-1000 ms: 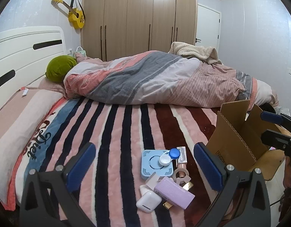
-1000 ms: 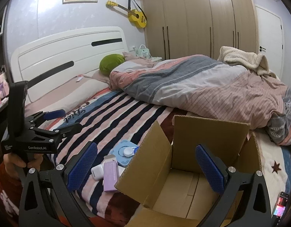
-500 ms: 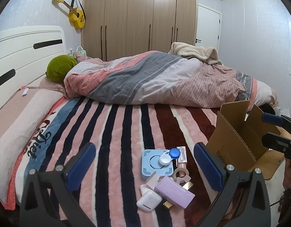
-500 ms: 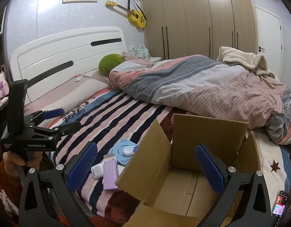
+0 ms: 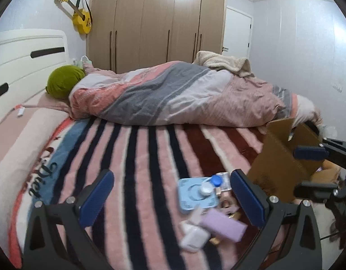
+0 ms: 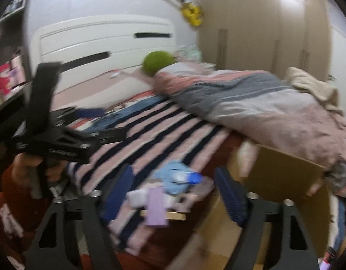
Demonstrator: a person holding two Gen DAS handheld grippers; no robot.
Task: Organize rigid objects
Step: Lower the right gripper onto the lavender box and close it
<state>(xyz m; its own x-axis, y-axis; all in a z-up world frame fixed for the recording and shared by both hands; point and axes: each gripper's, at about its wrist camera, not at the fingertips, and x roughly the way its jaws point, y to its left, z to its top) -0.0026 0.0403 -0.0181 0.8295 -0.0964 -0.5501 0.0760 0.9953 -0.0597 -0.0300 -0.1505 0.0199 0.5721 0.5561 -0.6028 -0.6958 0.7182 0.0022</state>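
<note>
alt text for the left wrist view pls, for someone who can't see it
Open left tongs hover empty over a striped blanket beside a pile of small items: a blue tray, a purple box, a white case. A cardboard box and the right tongs sit right.

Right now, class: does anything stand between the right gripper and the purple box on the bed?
Nothing visible does. The right gripper, jaws just closing with nothing in them, points straight at the purple box. The cardboard box stands off to its right.

Small cases (image 5: 196, 194), lilac box (image 5: 222, 225) clustered on striped blanket (image 5: 137, 168) beside open carton (image 5: 283, 164)
</note>
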